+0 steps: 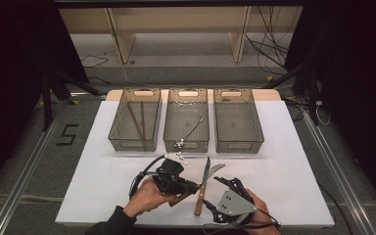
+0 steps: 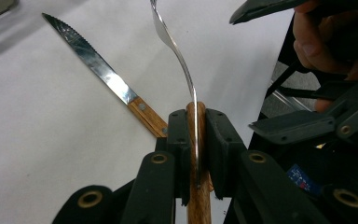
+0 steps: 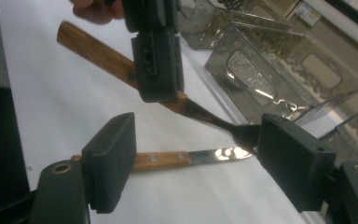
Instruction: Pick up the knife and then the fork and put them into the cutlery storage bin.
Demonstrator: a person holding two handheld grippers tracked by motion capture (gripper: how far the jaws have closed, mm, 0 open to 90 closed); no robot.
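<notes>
The left gripper (image 1: 188, 186) has its black fingers (image 2: 181, 140) clamped tight on the wooden handle of a metal fork with a brown wooden handle (image 2: 192, 100), pressing it from both sides. The fork is lifted off the white bench (image 1: 103, 176); its curved metal neck rises beyond the fingertips, and the tines point away toward the right gripper (image 1: 221, 182).

That right gripper holds nothing. Its fingers (image 3: 109, 161) stand wide apart, with the fork's metal end in the gap between them and touching neither pad.

A serrated steak knife with a riveted wooden handle (image 1: 201, 188) lies flat on the bench just beside and below the left fingers, its blade pointing away from the person.

Well beyond both sets of fingers, three smoky transparent plastic bins (image 1: 235, 142) stand side by side; the left one holds brown chopsticks (image 1: 138, 121), the middle one a metal utensil (image 1: 190, 132).
</notes>
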